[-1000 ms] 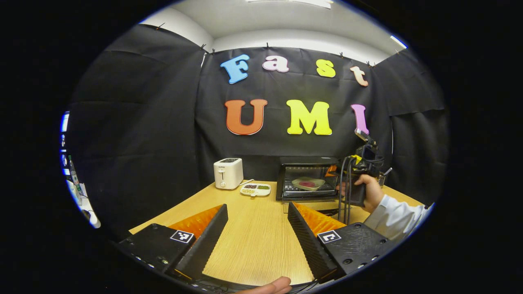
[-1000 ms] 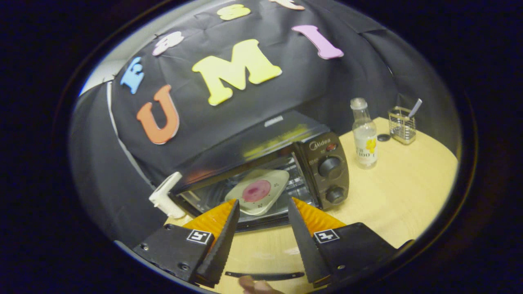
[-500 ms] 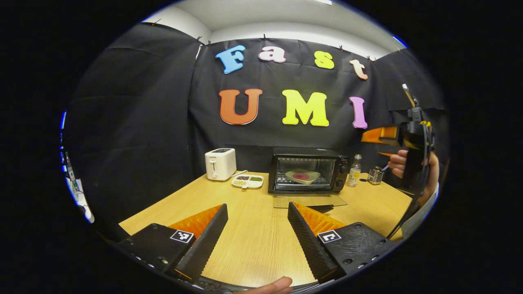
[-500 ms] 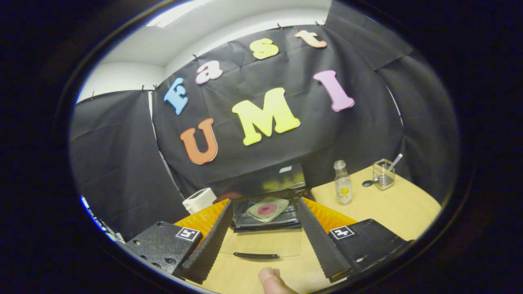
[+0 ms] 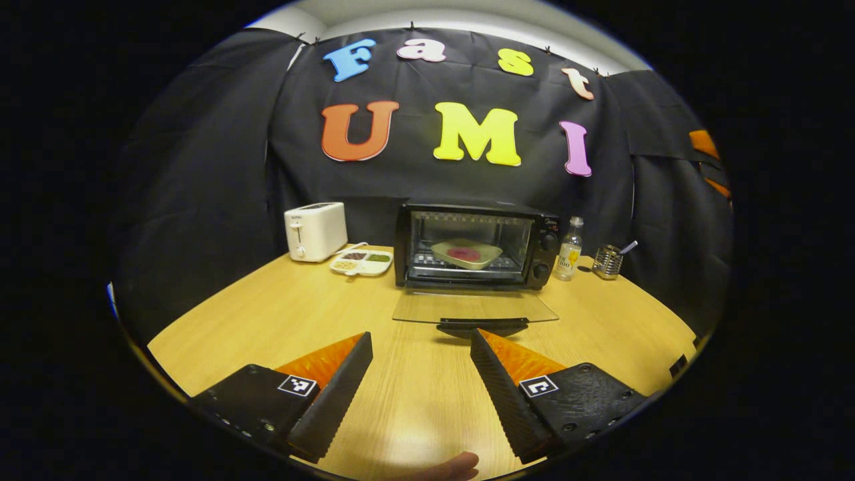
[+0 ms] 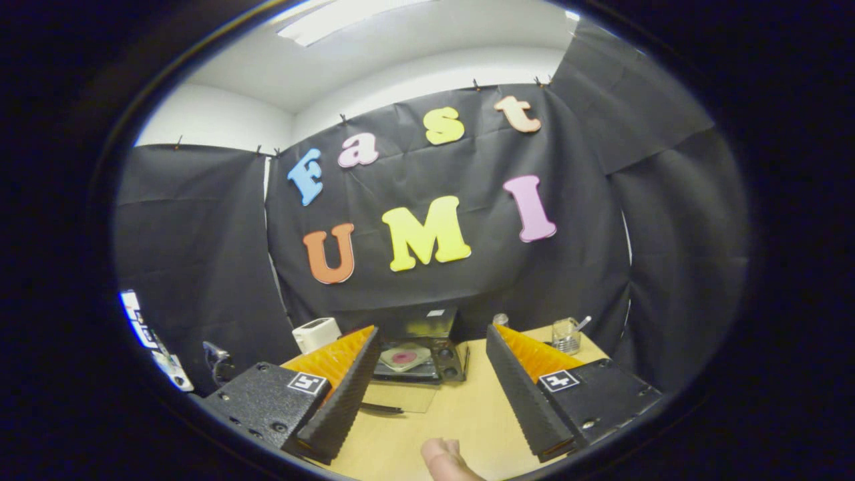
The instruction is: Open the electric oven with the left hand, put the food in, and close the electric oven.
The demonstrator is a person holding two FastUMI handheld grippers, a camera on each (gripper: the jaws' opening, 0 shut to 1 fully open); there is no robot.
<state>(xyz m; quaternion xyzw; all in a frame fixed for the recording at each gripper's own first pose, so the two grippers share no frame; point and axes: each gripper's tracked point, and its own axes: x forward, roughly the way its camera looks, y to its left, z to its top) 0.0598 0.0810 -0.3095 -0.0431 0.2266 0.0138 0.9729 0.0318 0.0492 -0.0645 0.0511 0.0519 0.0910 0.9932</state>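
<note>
**Food in, door still to shut**

Food is already inside: the pale square plate with a dark red patch at its middle (image 5: 466, 253) sits on the rack of the black electric oven (image 5: 475, 244), at the centre of the left gripper view, against the black cloth wall. The oven's clear glass door (image 5: 474, 308) lies folded down flat over the light wooden table (image 5: 280, 314), its dark handle (image 5: 481, 328) at the near edge, just above your left gripper (image 5: 421, 364) in the frame. So opening and loading look done; closing is what remains.

Your left gripper holds nothing, its black-and-orange fingers spread wide over bare table at the bottom of the frame. It faces the handle and looks near it, but does not touch it.

Your right gripper (image 6: 431, 361) is likewise spread and empty, and looks well apart from the oven, which sits small at lower centre of the right gripper view.

To finish, you likely need to lift the door by its handle until it stands shut.

Beside the oven stand a white toaster (image 5: 315, 231), a white divided snack tray (image 5: 361, 262) and a small clear bottle (image 5: 570, 251).
</note>
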